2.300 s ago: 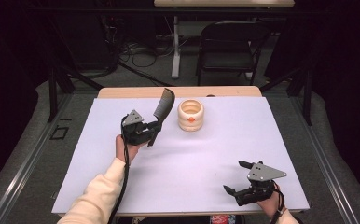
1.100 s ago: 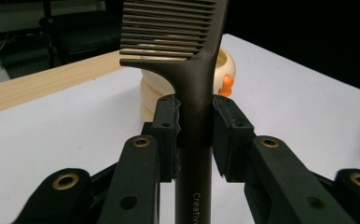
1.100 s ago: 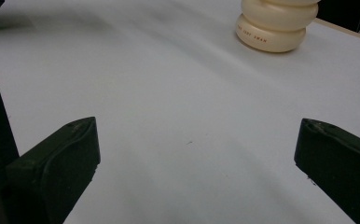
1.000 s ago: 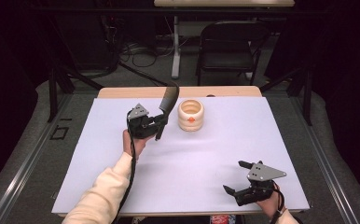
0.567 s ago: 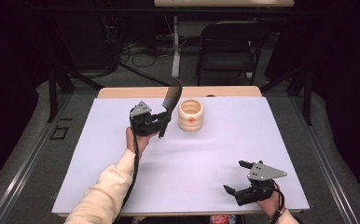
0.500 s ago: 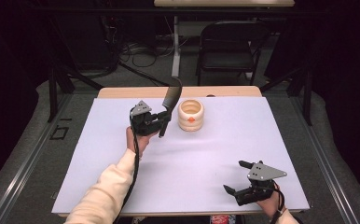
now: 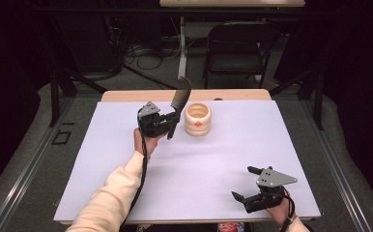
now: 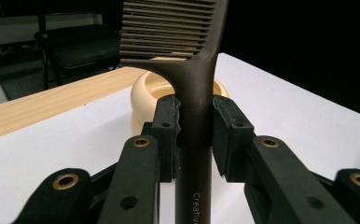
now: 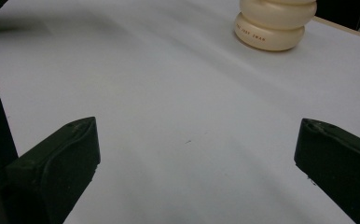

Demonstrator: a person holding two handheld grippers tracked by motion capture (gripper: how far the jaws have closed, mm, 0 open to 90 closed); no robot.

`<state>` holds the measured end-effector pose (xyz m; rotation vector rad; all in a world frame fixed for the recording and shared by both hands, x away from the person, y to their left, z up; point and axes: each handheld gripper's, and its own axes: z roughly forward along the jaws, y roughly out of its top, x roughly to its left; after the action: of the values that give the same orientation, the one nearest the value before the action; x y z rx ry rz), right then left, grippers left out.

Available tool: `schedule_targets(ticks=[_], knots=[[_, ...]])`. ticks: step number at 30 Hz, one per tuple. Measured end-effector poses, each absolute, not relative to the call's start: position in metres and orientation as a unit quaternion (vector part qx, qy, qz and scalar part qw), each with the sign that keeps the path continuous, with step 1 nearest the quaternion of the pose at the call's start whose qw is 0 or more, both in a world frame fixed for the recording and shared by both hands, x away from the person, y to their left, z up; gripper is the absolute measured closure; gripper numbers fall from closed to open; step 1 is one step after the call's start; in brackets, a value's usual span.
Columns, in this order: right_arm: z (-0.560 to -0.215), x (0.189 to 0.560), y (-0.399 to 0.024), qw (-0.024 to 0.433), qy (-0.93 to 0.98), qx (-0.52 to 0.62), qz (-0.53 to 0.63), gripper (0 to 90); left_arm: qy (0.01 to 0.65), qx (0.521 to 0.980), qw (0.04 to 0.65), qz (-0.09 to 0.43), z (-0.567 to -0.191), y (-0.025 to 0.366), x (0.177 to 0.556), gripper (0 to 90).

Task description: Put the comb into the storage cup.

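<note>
The comb (image 8: 194, 93), dark with fine teeth, stands nearly upright above the table, pinched by its handle in the left gripper (image 8: 194, 130). In the high view the comb (image 7: 180, 94) leans slightly toward the holder (image 7: 198, 118), a cream, ribbed, ring-shaped cup with an open top, just beside it on the far half of the white sheet (image 7: 126, 193).

It looks light and stiff, a thin plastic piece; the smooth handle could slip or pivot between the pads, so the hold low on the handle, well below the teeth, seems the sound place. The teeth are probably the fragile part and best left untouched.

The right gripper (image 7: 264, 188) rests near the table's front right corner, well apart from the comb, its jaws spread wide with nothing between them; the right gripper view shows bare sheet and the holder (image 9: 273, 23) beyond.
</note>
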<state>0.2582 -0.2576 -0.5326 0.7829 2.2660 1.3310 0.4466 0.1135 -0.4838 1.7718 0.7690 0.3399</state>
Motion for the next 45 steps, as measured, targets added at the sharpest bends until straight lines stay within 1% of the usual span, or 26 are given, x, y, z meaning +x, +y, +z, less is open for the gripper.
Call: schedule_targets(ticks=[34,45], knots=[[-0.533,0.258,-0.258,0.198,0.810,0.284,0.473,0.0,0.326,0.748,0.556,0.158,-0.468,0.096,0.469,72.7],[-0.533,0.258,-0.259,0.199,0.810,0.283,0.473,0.0,0.329,0.740,0.565,0.159,-0.465,0.092,0.474,72.7]])
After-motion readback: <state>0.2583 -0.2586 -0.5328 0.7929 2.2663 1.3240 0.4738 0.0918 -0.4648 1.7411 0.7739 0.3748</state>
